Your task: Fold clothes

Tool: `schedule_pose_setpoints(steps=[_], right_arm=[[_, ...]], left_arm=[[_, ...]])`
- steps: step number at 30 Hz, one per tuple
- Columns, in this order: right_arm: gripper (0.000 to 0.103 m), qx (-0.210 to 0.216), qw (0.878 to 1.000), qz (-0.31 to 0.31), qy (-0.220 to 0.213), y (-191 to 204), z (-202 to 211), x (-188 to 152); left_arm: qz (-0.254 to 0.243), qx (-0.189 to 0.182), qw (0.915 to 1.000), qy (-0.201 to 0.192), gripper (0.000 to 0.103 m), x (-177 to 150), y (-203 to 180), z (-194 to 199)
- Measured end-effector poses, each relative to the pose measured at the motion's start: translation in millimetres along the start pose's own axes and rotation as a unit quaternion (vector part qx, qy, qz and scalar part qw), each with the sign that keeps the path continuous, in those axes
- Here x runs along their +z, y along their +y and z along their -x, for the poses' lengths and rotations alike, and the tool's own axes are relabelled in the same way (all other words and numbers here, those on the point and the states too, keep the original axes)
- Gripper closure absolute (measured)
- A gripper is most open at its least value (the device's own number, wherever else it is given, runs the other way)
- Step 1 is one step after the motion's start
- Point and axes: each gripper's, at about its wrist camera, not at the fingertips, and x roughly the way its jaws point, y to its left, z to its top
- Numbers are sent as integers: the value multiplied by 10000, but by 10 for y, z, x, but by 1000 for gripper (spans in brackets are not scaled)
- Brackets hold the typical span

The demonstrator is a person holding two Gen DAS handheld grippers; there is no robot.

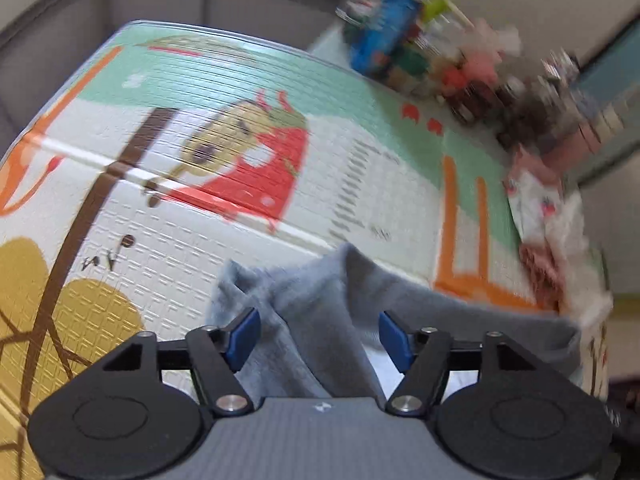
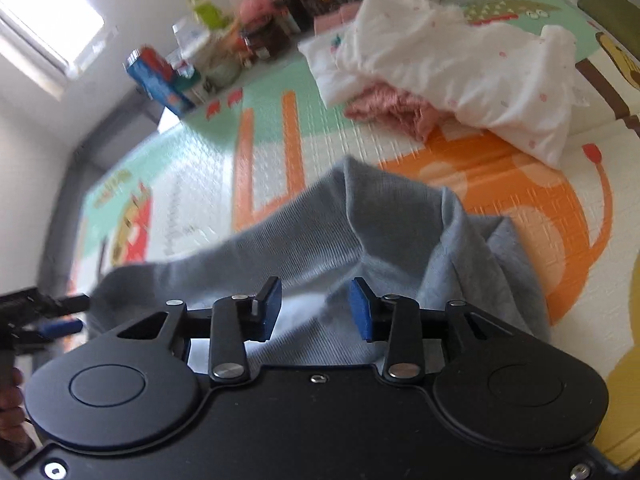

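A grey-blue garment (image 1: 320, 300) lies bunched on the play mat (image 1: 168, 248), rising in a fold just ahead of both grippers. My left gripper (image 1: 319, 336) is open, its blue pads (image 1: 244, 334) wide apart with the grey cloth lying between them. In the right wrist view the same garment (image 2: 360, 240) stretches from left to right. My right gripper (image 2: 316, 312) is open over it, and cloth shows in the gap between its pads. The left gripper (image 2: 56, 316) shows at the garment's left end, with a hand (image 2: 10, 396) below it.
A crumpled white garment with pink dots (image 2: 460, 60) lies on a pink cloth (image 2: 392, 110) at the far right of the mat. Boxes and toys (image 2: 224, 52) crowd the mat's far edge. A grey wall panel (image 1: 160, 0) borders the mat.
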Motion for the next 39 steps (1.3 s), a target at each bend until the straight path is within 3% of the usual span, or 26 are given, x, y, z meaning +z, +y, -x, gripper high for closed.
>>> schedule_pose_setpoints(steps=[3,7,9,13,17,20,24,30,34,36,39], right_arm=[[67,-200,9995,-144,181,36,-88,-56],[66,-709,9971,-90,263,163,-232,-78],[67,-1150,9928,-13,325,226,-316,-94],[70,-1410,9895,115,294,260,-387,-136],[88,-1534,9874,239,315,250,-438,-170],[96,-1599,9861,304,327,233,-466,-189],[101,-1335,9906,59,289,111,-372,-134],[101,-1081,9938,4,258,69,-251,-41],[95,-910,9956,-32,238,41,-171,21],[79,-825,9963,-50,227,27,-130,53],[71,-910,9955,-52,243,90,-177,70]], left_arm=[[-429,67,9988,234,31,-50,-226,-88],[-747,666,9920,768,29,-110,-450,-369],[-787,899,9881,967,39,-139,-486,-501],[-566,828,9903,961,54,-159,-389,-524],[-345,709,9929,886,79,-161,-282,-475],[-224,583,9949,794,85,-131,-210,-376],[-30,335,9972,665,92,-115,-108,-216],[230,-42,9988,432,95,-93,-12,18],[369,-167,9989,236,96,-44,28,167],[339,-174,9990,215,96,-30,21,195],[201,-100,9994,264,96,-53,-20,165]])
